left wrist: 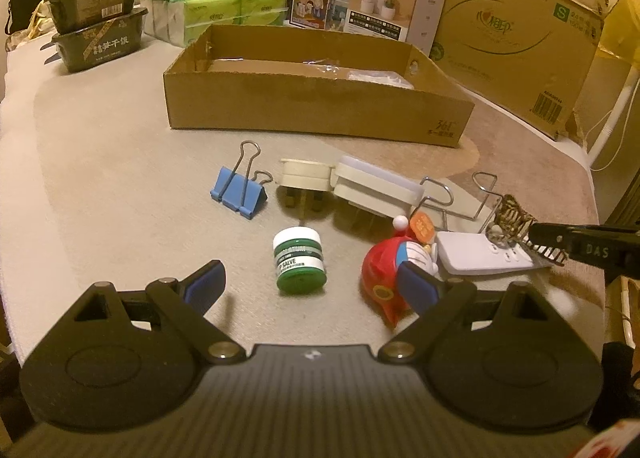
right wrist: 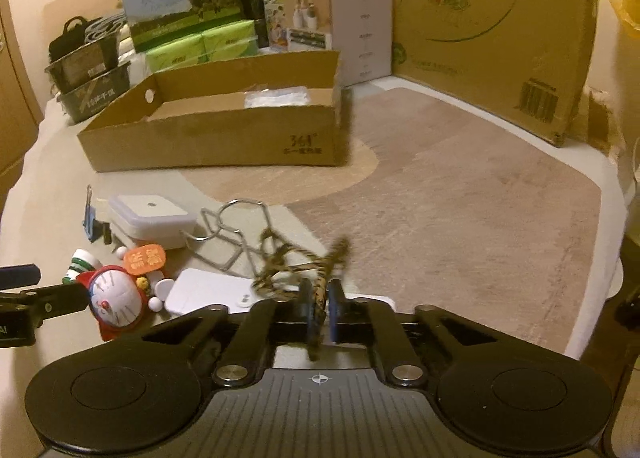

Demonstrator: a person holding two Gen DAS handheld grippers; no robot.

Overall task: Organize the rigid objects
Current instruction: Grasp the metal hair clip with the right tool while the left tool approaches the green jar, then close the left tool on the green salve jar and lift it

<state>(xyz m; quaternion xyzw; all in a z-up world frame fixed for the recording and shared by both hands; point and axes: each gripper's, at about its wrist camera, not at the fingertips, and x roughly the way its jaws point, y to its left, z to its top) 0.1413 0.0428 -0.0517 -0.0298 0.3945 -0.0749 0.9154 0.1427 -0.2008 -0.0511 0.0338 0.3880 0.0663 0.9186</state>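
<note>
Two low, near wrist views angled down, sharing the cardboard tray beyond.

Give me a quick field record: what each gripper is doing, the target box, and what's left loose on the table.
left gripper: jaws open, empty, over the green salve jar
right gripper: jaws shut on the striped hair clip
cardboard box: open, beyond the items; something pale and plastic-like at one end
loose items: blue binder clip, red cartoon figure, white flat device, white lidded containers, wire rack
</note>
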